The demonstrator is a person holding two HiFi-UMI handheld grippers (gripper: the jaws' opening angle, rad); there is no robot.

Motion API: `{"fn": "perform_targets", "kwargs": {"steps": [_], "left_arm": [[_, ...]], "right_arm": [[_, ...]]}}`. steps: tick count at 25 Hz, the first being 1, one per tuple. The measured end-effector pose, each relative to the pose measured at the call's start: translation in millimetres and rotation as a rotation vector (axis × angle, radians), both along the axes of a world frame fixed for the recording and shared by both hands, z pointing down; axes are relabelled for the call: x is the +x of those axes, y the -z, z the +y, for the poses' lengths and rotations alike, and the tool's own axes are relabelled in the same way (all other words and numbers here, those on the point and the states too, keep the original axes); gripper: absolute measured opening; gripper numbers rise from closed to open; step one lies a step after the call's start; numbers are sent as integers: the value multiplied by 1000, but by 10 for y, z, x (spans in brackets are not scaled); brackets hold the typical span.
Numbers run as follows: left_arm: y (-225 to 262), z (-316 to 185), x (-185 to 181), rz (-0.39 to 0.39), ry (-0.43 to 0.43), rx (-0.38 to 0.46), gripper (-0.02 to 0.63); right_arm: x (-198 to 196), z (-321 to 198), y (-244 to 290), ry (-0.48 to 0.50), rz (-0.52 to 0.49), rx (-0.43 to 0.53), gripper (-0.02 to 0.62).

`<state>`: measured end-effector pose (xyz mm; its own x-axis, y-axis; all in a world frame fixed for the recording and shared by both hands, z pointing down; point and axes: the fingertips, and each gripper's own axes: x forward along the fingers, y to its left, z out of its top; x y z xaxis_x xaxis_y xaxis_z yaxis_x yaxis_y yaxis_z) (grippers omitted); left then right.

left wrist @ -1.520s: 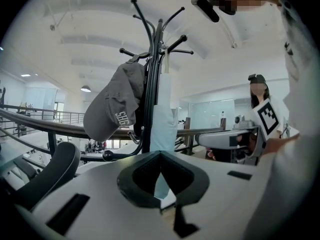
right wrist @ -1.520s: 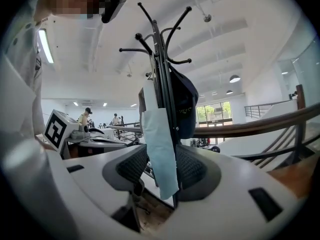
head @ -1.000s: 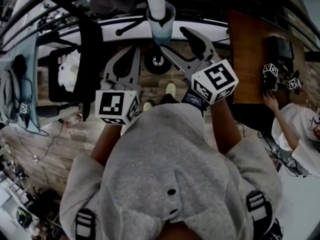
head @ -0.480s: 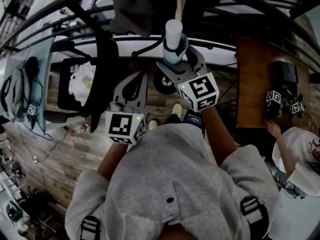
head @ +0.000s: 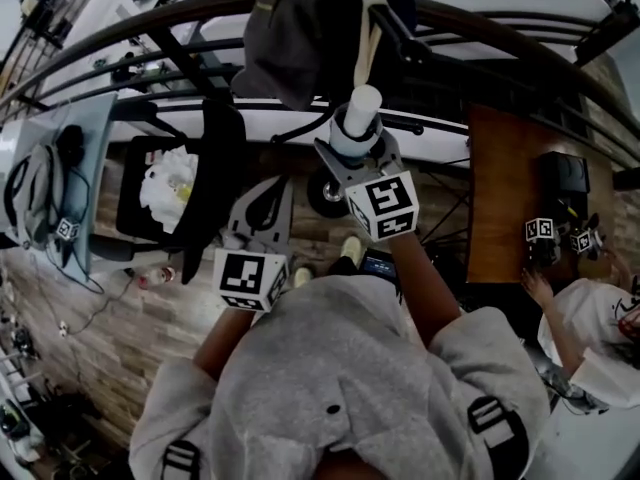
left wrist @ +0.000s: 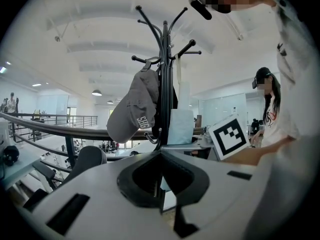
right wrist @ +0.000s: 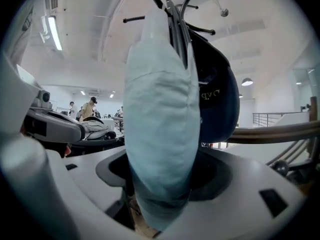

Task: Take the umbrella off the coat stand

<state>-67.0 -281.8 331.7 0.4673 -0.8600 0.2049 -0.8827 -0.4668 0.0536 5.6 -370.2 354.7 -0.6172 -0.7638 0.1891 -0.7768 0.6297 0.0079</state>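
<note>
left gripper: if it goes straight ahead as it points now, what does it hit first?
Most likely the coat stand's black pole, dead ahead of the left gripper. The grey cap hangs just left of that line, the umbrella just right; depth is unclear.

Umbrella [right wrist: 160,109] pale blue; cap [left wrist: 131,111] grey (stand [left wrist: 165,79] blk).

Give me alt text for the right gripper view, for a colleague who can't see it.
A pale blue folded fabric umbrella hangs from the black metal coat stand, filling the gap between the right hand-held gripper's jaws, which have just been closing; whether they press it is unclear. A dark navy cap hangs behind it.
</note>
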Motion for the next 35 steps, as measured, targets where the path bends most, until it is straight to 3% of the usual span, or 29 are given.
{"fn": "perform_targets", "kwargs": {"steps": [8,22,35], "left_arm": [[15,7,-127,19,32,12,15],[46,-48,-46,33,-12,27,15],[114,-95,-11,44,-41,52,15]], "right_arm": [[-27,2,-5,18,-6,-8,305],[71,84,18,27,31,-17,273],[153,189,408,38,19,49,270]]}}
